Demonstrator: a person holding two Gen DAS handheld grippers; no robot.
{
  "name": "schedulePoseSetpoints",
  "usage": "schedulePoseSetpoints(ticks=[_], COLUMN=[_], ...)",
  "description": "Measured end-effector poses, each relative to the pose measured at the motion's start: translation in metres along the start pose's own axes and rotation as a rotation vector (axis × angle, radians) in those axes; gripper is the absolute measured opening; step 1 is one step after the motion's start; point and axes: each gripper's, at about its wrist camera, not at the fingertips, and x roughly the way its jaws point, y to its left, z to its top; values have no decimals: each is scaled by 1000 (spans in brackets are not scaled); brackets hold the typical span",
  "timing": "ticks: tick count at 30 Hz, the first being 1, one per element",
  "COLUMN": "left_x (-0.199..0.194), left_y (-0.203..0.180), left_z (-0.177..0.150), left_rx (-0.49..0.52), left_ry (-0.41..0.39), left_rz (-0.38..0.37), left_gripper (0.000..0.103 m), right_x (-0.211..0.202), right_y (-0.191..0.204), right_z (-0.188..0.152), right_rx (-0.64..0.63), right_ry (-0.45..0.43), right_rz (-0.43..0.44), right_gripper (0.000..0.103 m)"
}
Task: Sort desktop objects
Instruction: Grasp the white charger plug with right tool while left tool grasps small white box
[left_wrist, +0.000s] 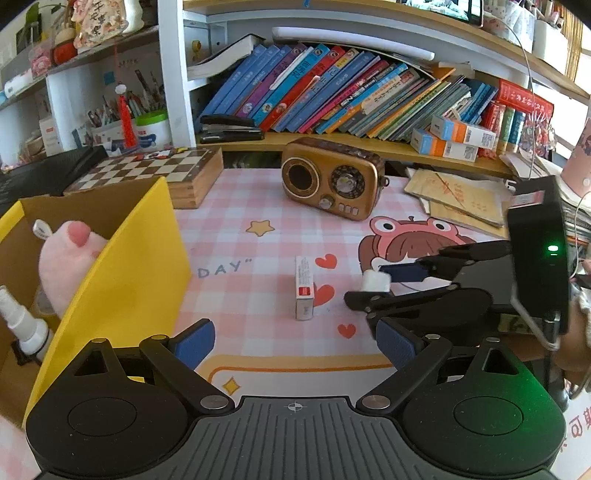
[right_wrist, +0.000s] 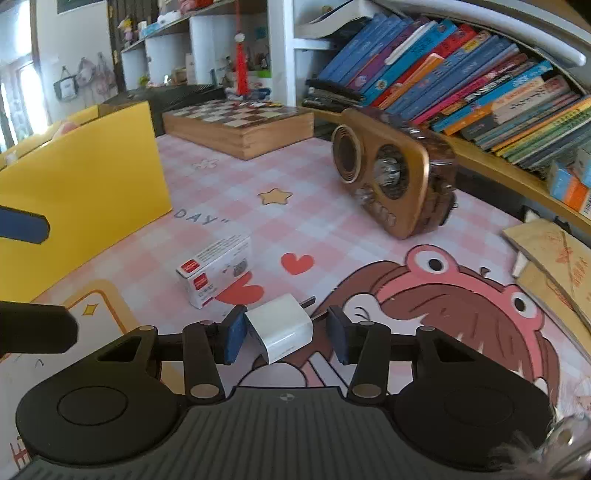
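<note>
My right gripper (right_wrist: 284, 332) is shut on a white charger plug (right_wrist: 280, 332), its metal prongs pointing away over the pink checked desk mat (right_wrist: 314, 206). In the left wrist view the same plug (left_wrist: 376, 281) sits between the right gripper's fingers (left_wrist: 402, 271), low over the mat. A small white box with red labels (left_wrist: 304, 291) lies just left of it, also visible from the right wrist (right_wrist: 216, 267). My left gripper (left_wrist: 295, 343) is open and holds nothing, a short way in front of that box. A yellow cardboard box (left_wrist: 122, 280) stands open at the left.
Inside the yellow box are a pink plush toy (left_wrist: 66, 266) and a white spray bottle (left_wrist: 26, 325). A brown retro radio (left_wrist: 332, 177) and a wooden chessboard box (left_wrist: 155, 173) sit farther back. Leaning books fill the shelf (left_wrist: 351, 96). Papers (left_wrist: 458, 199) lie at the right.
</note>
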Motion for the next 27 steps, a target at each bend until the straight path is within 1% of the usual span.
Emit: schedulePoseSetpoints(ticks=[3, 6, 10, 11, 15, 17, 18, 20, 21, 23, 27], left_x=[8, 21, 48, 54, 81, 89, 91, 96, 99, 100, 99], left_y=[-4, -9, -11, -11, -9, -9, -9, -9, -10, -11, -8], left_z=[4, 6, 11, 12, 15, 16, 15, 15, 14, 14, 14], left_rx=[11, 25, 26, 24, -13, -23, -23, -17, -11, 9, 14], left_ry=[-7, -14, -4, 3, 46, 55, 57, 63, 70, 62, 61], left_rz=[-10, 2, 8, 3, -14, -15, -16, -10, -5, 16, 11], left_gripper=[96, 96, 94, 87, 70, 54, 49, 34, 29, 14, 14], right_x=[-15, -29, -49, -53, -70, -77, -80, -85, -87, -90, -94], right_y=[-8, -19, -29, -29, -27, -25, -24, -21, -20, -19, -15], right_z=[-3, -8, -18, -20, -27, -29, -30, -31, -31, -33, -37], right_rx=[56, 125, 217, 226, 258, 263, 265, 269, 271, 275, 284], right_ry=[-15, -5, 10, 11, 7, 4, 2, 1, 1, 4, 16], right_rz=[-57, -101, -126, -125, -115, -112, -111, -109, -109, -112, -117], right_gripper=[44, 44, 44, 44, 44, 44, 44, 44, 44, 44, 44])
